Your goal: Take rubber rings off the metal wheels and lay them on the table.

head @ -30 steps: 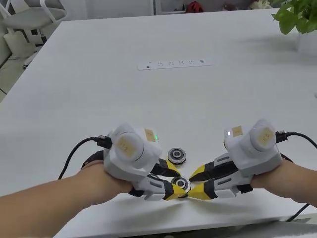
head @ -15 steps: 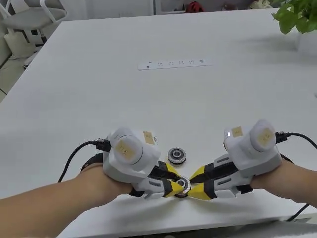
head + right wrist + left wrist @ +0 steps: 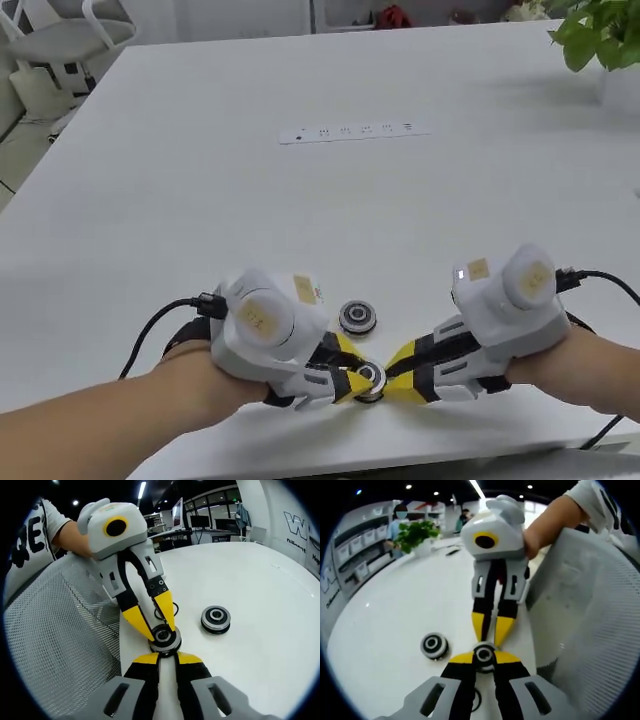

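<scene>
A small metal wheel (image 3: 368, 378) with a black rubber ring on its rim is pinched between both grippers near the table's front edge. My left gripper (image 3: 347, 384) is shut on it from the left, its yellow tips flanking the wheel (image 3: 484, 655). From the right, my right gripper (image 3: 393, 385) is shut on the same wheel (image 3: 165, 636) at its rim. Just behind them a second wheel (image 3: 357, 316) lies flat on the table, still wearing its ring (image 3: 434, 645) (image 3: 215, 619). A loose black ring (image 3: 159, 611) seems to lie under the left gripper.
A white power strip (image 3: 352, 130) lies across the middle of the white table (image 3: 200, 200). A potted plant (image 3: 598, 35) stands at the far right corner, a white chair (image 3: 60, 35) beyond the far left corner. Black cables trail from both grippers.
Both grippers have sunk a little toward the front edge, still closed on the wheel between them. The left gripper has tilted slightly. The second wheel has stayed put.
</scene>
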Motion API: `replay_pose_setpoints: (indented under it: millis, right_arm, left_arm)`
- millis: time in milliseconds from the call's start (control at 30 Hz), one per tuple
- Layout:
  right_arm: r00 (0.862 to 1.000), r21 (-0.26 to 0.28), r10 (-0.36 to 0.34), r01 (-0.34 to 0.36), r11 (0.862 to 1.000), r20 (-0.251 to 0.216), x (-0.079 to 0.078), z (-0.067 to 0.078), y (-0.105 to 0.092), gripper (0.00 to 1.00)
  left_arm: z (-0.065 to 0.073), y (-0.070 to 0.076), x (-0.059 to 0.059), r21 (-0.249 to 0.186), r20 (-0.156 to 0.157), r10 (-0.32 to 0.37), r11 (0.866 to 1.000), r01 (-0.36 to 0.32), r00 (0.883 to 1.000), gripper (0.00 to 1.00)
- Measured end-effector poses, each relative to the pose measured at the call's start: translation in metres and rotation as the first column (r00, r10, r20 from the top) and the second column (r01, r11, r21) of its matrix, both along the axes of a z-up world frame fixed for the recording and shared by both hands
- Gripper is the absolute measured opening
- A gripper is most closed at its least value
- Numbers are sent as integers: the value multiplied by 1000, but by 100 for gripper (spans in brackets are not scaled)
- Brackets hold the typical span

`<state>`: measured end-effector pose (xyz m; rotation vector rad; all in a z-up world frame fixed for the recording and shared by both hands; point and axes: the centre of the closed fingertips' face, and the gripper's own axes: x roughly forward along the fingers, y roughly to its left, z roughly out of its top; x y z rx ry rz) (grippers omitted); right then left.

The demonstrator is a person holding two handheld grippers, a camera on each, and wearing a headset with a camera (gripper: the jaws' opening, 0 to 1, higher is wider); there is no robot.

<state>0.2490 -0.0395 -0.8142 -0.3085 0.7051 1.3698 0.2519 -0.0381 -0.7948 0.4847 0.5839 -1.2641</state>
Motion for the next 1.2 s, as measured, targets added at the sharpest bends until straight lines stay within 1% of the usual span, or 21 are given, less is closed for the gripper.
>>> replay_pose_setpoints:
  millis: [67, 100, 133, 300, 433, 500, 533, 600, 733, 800, 900, 1033, 1200]
  right_arm:
    - [1000, 2, -12, 12, 1000, -13, 0, 0, -1, 7]
    - [1000, -4, -17, 17, 1000, -25, 0, -1, -2, 4]
    - [1000, -9, -18, 17, 1000, -22, 1, -2, -2, 0]
    - [999, -11, -36, 36, 999, -36, 1, -1, -2, 0]
    - [995, -4, -71, 71, 997, -73, 3, -1, -3, 0]
    - [994, -2, -78, 79, 997, -81, 3, -1, -4, 0]
    - [993, 1, -84, 85, 996, -88, 3, 0, -4, 0]
    - [988, 13, -105, 107, 994, -116, 3, 1, -5, 0]
    - [983, 28, -131, 136, 990, -132, 5, 5, -7, 0]
    - [977, 45, -147, 156, 987, -152, 6, 7, -7, 0]
    - [974, 54, -155, 166, 985, -163, 6, 8, -8, 0]
    - [971, 87, -165, 182, 979, -174, 8, 14, -6, 0]
    - [971, 93, -165, 183, 979, -175, 8, 16, -5, 0]
  left_arm:
    - [0, 0, 0, -1, 2, 3, 1000, -3, 1000, 14]
    - [0, 0, 0, 0, 3, 4, 1000, -4, 1000, 14]
    - [0, 0, -1, 0, 7, 2, 1000, -2, 1000, 14]
    - [0, 0, 0, 4, 11, -4, 1000, 4, 1000, 13]
    - [0, 0, -1, 5, 18, -7, 1000, 7, 1000, 13]
    - [0, 0, -1, 6, 18, -10, 1000, 10, 1000, 13]
    - [0, 0, -1, 8, 20, -13, 1000, 13, 1000, 13]
    - [0, 0, -1, 10, 22, -13, 1000, 13, 1000, 13]
    - [-1, 0, -1, 11, 23, -13, 1000, 12, 1000, 13]
    - [-1, 0, -1, 12, 24, -11, 1000, 11, 1000, 13]
    - [-1, 0, -1, 13, 25, -9, 1000, 9, 1000, 13]
    - [-1, 0, -1, 12, 25, -6, 1000, 5, 1000, 13]
    - [-1, 0, -1, 12, 24, 2, 1000, -2, 1000, 13]
